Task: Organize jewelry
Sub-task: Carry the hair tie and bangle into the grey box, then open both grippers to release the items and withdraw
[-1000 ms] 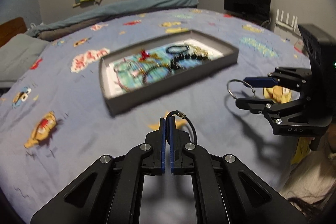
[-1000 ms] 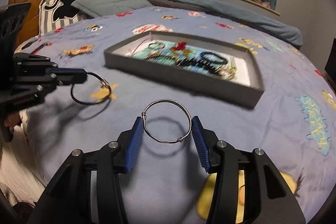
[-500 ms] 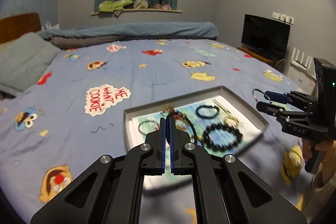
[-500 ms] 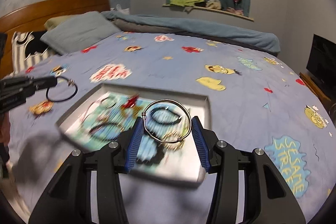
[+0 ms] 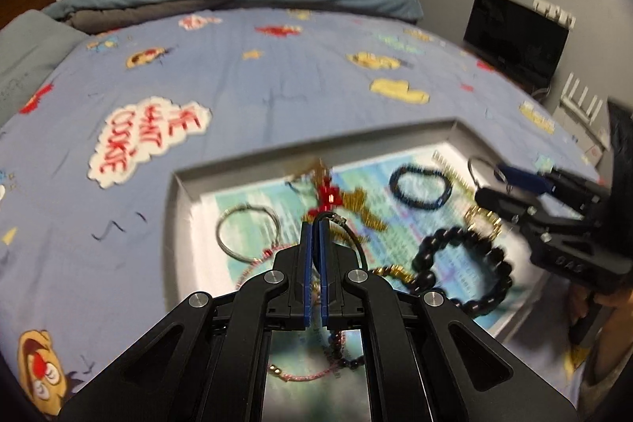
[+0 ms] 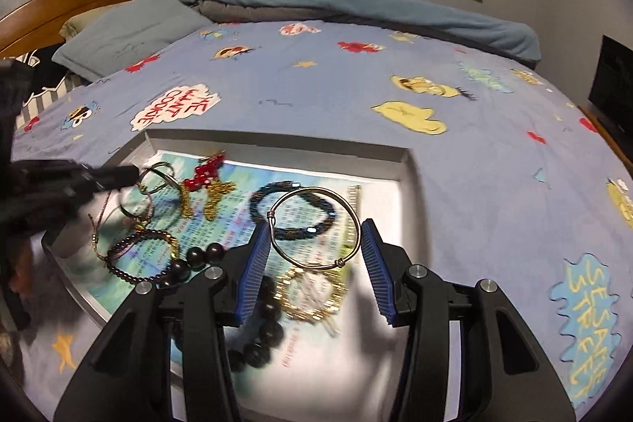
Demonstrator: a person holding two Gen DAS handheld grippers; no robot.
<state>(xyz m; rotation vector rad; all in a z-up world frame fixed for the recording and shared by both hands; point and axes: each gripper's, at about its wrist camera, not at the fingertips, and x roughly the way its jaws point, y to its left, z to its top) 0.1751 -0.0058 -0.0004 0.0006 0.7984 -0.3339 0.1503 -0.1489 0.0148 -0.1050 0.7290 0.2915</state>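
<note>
Holding a silver bangle [image 6: 314,228] clamped between its blue pads, the right hand-held gripper [image 6: 314,256] hangs over the tray's [image 6: 277,141] near right part, while the left hand-held gripper [image 5: 313,256], pressed together on a thin black cord bracelet [image 5: 348,228], hangs over its near edge. I judge these two pieces are the last to go in; nothing loose shows on the bed [image 5: 257,86]. Inside I count roughly eight pieces, though blur makes this uncertain, and one tray.
</note>
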